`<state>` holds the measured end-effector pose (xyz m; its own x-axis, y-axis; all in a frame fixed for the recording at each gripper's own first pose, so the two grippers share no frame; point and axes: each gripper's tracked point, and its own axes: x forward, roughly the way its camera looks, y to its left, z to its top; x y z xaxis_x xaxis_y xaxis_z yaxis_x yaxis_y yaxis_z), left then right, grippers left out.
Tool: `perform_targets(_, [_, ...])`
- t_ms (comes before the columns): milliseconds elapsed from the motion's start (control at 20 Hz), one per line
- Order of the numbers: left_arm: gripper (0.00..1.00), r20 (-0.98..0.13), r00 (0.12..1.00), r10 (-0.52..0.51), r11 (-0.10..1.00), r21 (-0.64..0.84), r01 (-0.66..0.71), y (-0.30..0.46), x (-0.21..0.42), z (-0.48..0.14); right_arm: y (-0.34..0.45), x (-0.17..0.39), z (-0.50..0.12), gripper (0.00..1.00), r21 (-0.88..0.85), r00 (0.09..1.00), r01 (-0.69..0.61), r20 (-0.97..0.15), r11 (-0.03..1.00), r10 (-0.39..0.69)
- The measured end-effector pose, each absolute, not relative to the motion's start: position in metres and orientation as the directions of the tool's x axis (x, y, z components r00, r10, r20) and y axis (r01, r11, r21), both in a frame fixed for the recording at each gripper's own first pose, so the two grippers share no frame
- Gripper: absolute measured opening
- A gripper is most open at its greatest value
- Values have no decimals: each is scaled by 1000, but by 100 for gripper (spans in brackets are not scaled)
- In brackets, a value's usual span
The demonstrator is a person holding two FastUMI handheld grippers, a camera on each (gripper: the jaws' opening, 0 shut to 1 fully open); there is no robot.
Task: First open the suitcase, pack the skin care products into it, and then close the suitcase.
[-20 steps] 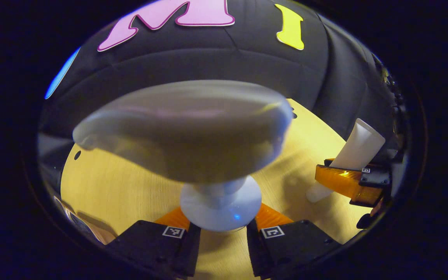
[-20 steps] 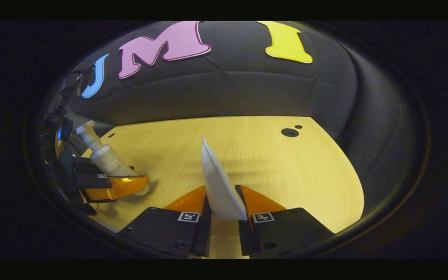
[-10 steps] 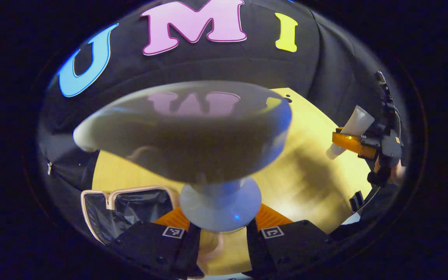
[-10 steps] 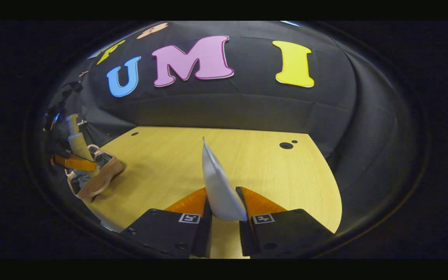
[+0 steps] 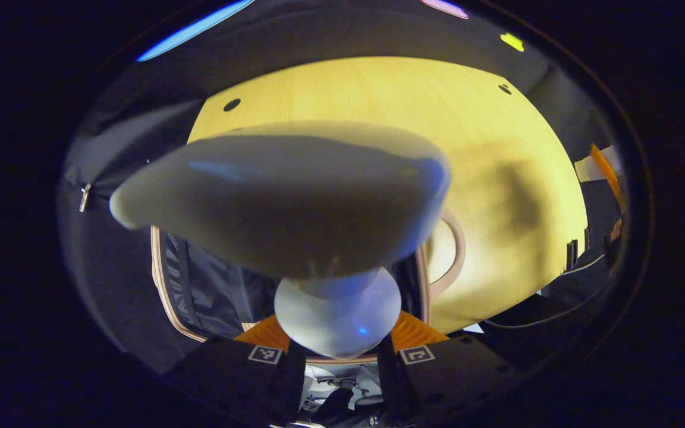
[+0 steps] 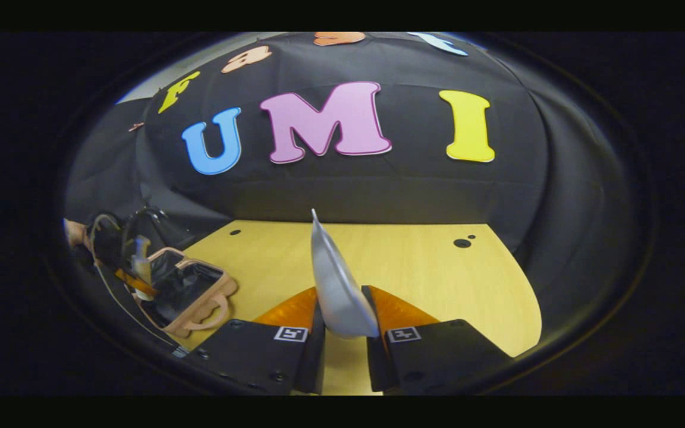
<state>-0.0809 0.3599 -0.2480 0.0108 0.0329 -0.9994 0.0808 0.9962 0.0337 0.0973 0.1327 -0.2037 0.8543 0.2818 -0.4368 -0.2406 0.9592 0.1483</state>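
Note:
My left gripper (image 5: pixel 339 352) is shut on the collar of a white pump bottle (image 5: pixel 283 196), whose wide pump head looms close in the left gripper view. Under it lies the open suitcase (image 5: pixel 167 279), pink-rimmed with a dark lining, its handle (image 5: pixel 452 249) pointing toward the table's middle. My right gripper (image 6: pixel 343 328) is shut on a flat white tube (image 6: pixel 333 279) that stands up between the fingers. In the right gripper view, the suitcase (image 6: pixel 191 294) sits at the table's left end, with the left gripper (image 6: pixel 134 282) and its pump bottle (image 6: pixel 140 261) hanging over it.
The light wooden table (image 6: pixel 414 267) has small dark holes near its far edge. Black cloth walls close it in behind and at the sides. A hand (image 6: pixel 75 232) and cables show at the far left of the right gripper view.
My left gripper has carried the pump bottle leftward over the open suitcase and tipped to look down into it. My right gripper has risen and drawn back, still holding the tube.

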Motion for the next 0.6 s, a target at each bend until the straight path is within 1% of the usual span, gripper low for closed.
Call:
perform_targets(100, [57,-993,-106,47,997,40,72,381,-100,-274,149,86,-189,33,142,861,-257,-415,956,294])
perform_targets(150, [57,-989,-142,40,998,31,63,383,-102,-286,155,81,-184,30,127,866,-268,-403,955,296])
perform_targets(200, [57,-984,-178,22,999,13,47,384,-104,-296,158,77,-180,33,92,870,-278,-398,956,292])
perform_targets(250, [57,-978,-208,11,1000,5,27,385,-107,-307,162,74,-178,33,51,870,-290,-401,956,286])
perform_targets(350, [58,-966,-257,-5,999,-15,35,389,-110,-329,175,65,-177,33,35,865,-308,-407,951,295])
perform_targets(450, [59,-958,-286,13,999,3,34,397,-113,-347,188,60,-170,33,54,863,-307,-406,950,301])
perform_targets(500, [59,-958,-288,-1,1000,-10,29,395,-110,-346,192,59,-167,33,57,865,-304,-402,951,300])
perform_targets(550, [59,-961,-276,-10,999,-23,42,397,-107,-349,202,57,-165,33,45,866,-313,-396,949,304])
perform_targets(600, [60,-970,-241,14,997,-6,82,405,-104,-344,215,53,-168,33,39,854,-337,-409,941,323])
